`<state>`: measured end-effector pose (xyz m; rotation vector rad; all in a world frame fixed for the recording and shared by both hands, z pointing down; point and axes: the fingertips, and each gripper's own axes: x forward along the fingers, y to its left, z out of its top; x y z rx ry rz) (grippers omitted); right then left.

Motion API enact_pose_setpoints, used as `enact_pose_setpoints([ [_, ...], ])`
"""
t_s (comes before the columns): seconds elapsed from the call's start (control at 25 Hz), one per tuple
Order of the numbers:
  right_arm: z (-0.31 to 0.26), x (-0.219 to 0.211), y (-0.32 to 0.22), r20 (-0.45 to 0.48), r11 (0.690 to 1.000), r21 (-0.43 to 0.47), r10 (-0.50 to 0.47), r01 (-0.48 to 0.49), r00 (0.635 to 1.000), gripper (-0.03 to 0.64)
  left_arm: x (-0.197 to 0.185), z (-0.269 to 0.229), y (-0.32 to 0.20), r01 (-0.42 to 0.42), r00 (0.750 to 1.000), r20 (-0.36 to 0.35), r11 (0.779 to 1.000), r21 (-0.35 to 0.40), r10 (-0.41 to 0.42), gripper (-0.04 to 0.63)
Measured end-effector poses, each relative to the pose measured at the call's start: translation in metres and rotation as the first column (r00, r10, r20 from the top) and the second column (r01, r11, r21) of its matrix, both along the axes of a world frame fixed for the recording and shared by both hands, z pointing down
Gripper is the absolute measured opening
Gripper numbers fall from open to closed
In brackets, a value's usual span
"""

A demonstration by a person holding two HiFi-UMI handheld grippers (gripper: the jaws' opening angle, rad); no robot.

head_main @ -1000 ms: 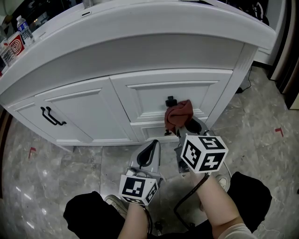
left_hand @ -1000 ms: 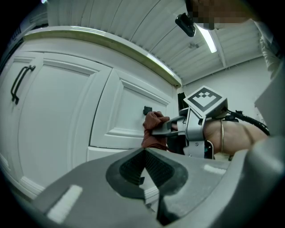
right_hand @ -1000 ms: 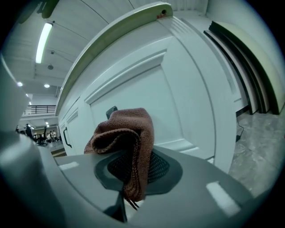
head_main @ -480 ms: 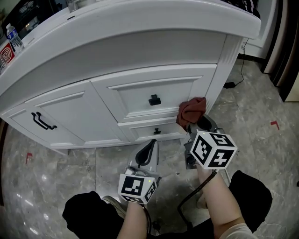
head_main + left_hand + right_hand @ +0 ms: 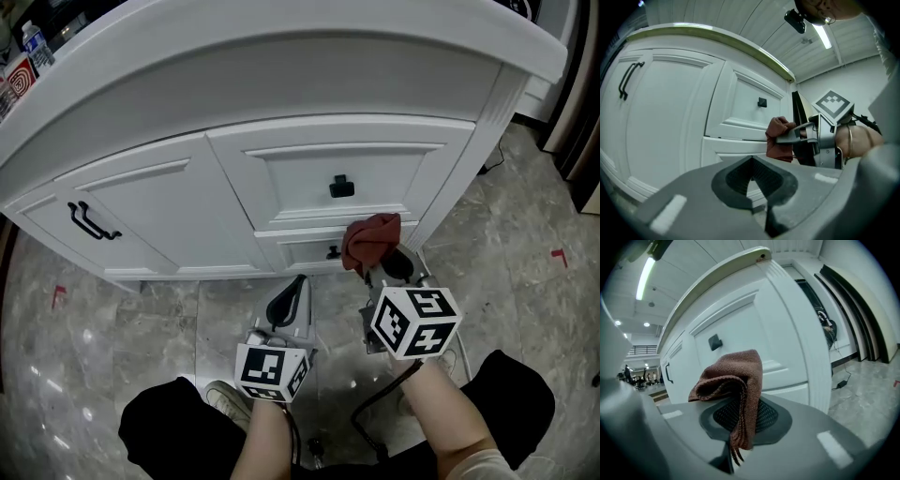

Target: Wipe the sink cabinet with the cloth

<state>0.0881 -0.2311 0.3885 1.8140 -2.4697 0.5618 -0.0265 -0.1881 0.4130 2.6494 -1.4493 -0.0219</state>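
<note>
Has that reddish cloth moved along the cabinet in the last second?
Yes. The cloth sat close beside the square knob; now it sits clearly below it, against the lower drawer.

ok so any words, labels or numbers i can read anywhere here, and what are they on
Nothing here can be read as text.
Box: red and white print, lettering too small to read.
Bottle: label too small to read.
Marker cubes: black-and-white square patterns only, no words or numbers.

Cloth (image 5: 733,380) lower end hidden between right gripper (image 5: 743,420) jaws. Cloth contact with sink cabinet (image 5: 281,178) unclear. Bottle (image 5: 37,49) label too small to read.
</note>
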Motion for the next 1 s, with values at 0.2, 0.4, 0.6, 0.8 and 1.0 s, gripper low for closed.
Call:
enact_pose_setpoints([
  [0.2,0.020,-0.073,-0.002,0.010,0.988,-0.039,-0.147,0.147,0.989,0.078,-0.042,0.005,-0.006,0.081,0.997,-0.008,0.997,-0.009,-0.081,0.000],
  [0.4,0.045,-0.120,-0.010,-0.007,0.973,-0.080,-0.220,0.218,0.976,0.078,-0.069,0.014,-0.007,0.125,0.992,-0.007,0.992,-0.023,-0.125,0.000],
  [0.6,0.062,-0.163,-0.018,-0.015,0.953,-0.108,-0.286,0.283,0.958,0.078,-0.086,0.021,-0.008,0.146,0.989,0.005,0.989,-0.037,-0.146,0.000],
  [0.8,0.067,-0.171,-0.023,-0.018,0.950,-0.098,-0.300,0.297,0.954,0.078,-0.088,0.024,-0.012,0.147,0.989,0.010,0.988,-0.040,-0.146,0.000],
  [1.0,0.072,-0.152,-0.024,-0.039,0.956,-0.109,-0.278,0.272,0.960,0.078,-0.081,0.025,-0.014,0.135,0.991,0.007,0.990,-0.041,-0.135,0.000],
])
